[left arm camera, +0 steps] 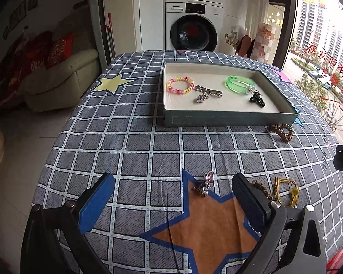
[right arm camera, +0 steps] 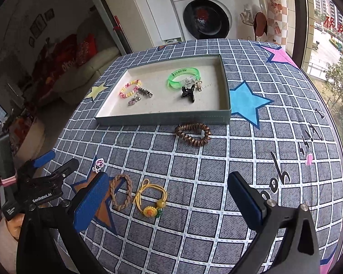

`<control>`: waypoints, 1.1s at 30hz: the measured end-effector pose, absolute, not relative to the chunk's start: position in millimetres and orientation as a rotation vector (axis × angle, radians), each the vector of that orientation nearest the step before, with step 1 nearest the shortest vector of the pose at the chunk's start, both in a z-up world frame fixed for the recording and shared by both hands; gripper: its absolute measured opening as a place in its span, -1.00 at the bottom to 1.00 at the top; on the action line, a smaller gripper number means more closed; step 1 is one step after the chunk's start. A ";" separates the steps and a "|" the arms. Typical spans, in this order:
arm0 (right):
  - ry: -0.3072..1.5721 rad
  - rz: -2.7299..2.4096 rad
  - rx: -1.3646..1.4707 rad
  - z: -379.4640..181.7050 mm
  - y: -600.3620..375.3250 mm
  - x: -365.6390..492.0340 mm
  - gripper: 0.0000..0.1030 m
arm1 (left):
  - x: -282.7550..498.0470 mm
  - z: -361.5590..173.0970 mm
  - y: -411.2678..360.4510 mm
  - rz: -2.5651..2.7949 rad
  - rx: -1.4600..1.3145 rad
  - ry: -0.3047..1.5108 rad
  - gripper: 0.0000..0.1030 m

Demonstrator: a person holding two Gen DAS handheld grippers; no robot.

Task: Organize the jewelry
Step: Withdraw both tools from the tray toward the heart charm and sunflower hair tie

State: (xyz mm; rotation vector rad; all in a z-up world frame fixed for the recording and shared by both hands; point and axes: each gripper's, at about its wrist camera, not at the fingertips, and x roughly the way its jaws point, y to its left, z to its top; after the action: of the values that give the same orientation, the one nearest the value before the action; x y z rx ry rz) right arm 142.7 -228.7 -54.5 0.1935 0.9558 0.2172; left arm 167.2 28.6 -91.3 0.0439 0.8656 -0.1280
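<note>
**Both claws apart and unloaded; four pieces still lying outside the tray**

The left gripper is hovering low over the checked blue-grey tablecloth, its jaws standing wide apart and holding nothing. The small silver rhinestone pendant is lying between the two fingers' line of reach, on the edge of the printed orange star, which suggests the claw is being lined up on it as the next pick.

The right gripper is likewise standing open and empty. The yellow elastic cord with the sunflower charm is lying between its fingers, and the braided tan hair loop is resting just beside its left finger; the wide spread is probably meant to straddle one of them from above.

Further out, the coiled brown spiral hair tie is lying on the cloth just before the near wall of the shallow grey-green cardboard tray, not yet inside.

Within the tray, sorted pieces are lying in two loose groups: the pink-and-yellow beaded bracelet with a silver hair clip at the left, the translucent green plastic bangle with a black claw clip at the right. The grouping appears deliberate, leaving the middle free.
</note>
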 end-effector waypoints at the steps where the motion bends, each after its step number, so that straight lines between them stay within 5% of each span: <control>1: 0.965 0.215 0.185 -58.0 -226.4 140.2 1.00 | 166.8 -93.8 27.4 -0.130 0.049 0.871 1.00; 20: 1.079 0.127 0.162 -105.3 -204.5 122.2 0.99 | 179.4 -119.2 22.7 -0.120 0.071 0.922 1.00; 31: 1.082 0.067 0.130 -117.1 -195.7 125.3 0.56 | 190.8 -128.3 11.7 -0.136 0.109 0.938 0.91; 33: 1.075 0.059 0.108 -117.3 -192.0 125.9 0.48 | 190.7 -130.7 10.0 -0.141 0.121 0.942 0.75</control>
State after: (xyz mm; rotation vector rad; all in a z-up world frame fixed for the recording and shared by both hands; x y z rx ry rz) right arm 125.9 -192.0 -117.3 0.1079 1.0754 0.0586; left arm 190.7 10.0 -130.7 0.1208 0.9422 -0.1406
